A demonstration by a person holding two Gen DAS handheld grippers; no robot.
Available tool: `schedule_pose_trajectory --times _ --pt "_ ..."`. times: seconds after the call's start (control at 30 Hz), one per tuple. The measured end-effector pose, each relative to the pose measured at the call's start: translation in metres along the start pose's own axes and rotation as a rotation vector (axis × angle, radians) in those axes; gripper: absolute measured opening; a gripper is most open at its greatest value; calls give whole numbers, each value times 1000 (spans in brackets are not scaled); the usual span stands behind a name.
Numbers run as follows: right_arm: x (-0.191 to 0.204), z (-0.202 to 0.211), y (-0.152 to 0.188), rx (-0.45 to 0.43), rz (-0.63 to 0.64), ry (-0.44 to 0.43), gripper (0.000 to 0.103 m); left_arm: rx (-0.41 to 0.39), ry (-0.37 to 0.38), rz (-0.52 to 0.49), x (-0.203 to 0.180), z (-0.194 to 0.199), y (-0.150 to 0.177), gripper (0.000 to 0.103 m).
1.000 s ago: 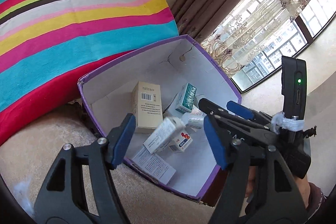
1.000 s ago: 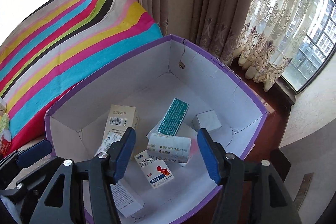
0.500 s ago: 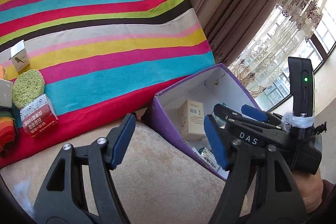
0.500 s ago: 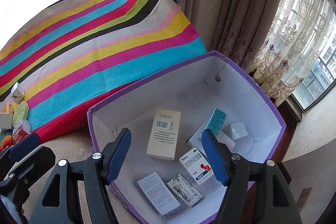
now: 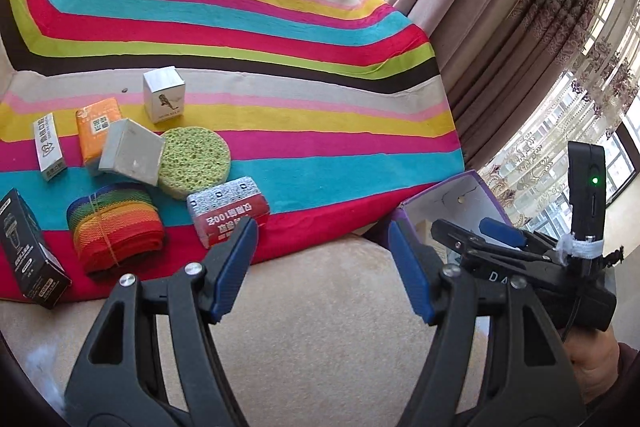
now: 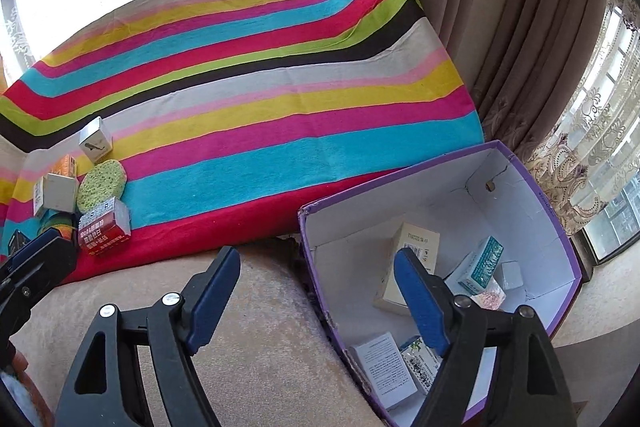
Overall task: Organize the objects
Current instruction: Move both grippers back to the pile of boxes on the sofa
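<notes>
Striped cloth [image 5: 248, 39] covers the far surface, beige cushion [image 5: 320, 307] in front. Purple box [image 6: 536, 187] sits right of the cloth, holding several small cartons, cream carton [image 6: 416, 247] biggest. Left tool [image 5: 320, 263] apart, empty, over the cushion. Right tool [image 6: 316, 299] has just been opening, nothing between its jaws, by the box's near edge. On the cloth's left: rainbow roll [image 5: 116, 231], red-silver pack [image 5: 228, 211], green sponge [image 5: 196, 159], grey box [image 5: 132, 151], orange box [image 5: 96, 123], bird box [image 5: 164, 99].

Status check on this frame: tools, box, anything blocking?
Left tool open, empty. Right tool open, empty, jaws just widened. Purple box holds cartons. Nothing blocking.
</notes>
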State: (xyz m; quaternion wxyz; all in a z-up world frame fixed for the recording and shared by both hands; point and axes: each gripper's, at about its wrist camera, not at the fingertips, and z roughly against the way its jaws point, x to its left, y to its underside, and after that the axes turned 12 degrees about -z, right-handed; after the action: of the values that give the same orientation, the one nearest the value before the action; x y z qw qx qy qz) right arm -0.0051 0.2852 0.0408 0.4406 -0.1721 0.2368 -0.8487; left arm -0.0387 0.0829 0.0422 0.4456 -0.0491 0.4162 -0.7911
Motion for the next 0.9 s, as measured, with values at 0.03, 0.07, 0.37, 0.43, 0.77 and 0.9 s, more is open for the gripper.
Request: schedule_pose_trajectory --times 0.03,0.07,0.37,0.43,0.77,0.9 --pt "5 -1 1 1 7 -10 83 -2 -12 16 7 3 3 72" --pt "11 -1 3 3 16 -23 83 -6 -21 34 14 7 6 72" --pt "67 -11 21 39 118 -155 85 -53 -140 206 75 49 41 81" --pt "78 -13 25 47 134 -184 85 -64 -181 259 89 58 47 83" --pt "131 -21 30 56 248 -276 90 -14 -394 485 146 71 60 91" --pt "152 -26 29 49 307 -287 92 28 -456 515 159 62 54 92"
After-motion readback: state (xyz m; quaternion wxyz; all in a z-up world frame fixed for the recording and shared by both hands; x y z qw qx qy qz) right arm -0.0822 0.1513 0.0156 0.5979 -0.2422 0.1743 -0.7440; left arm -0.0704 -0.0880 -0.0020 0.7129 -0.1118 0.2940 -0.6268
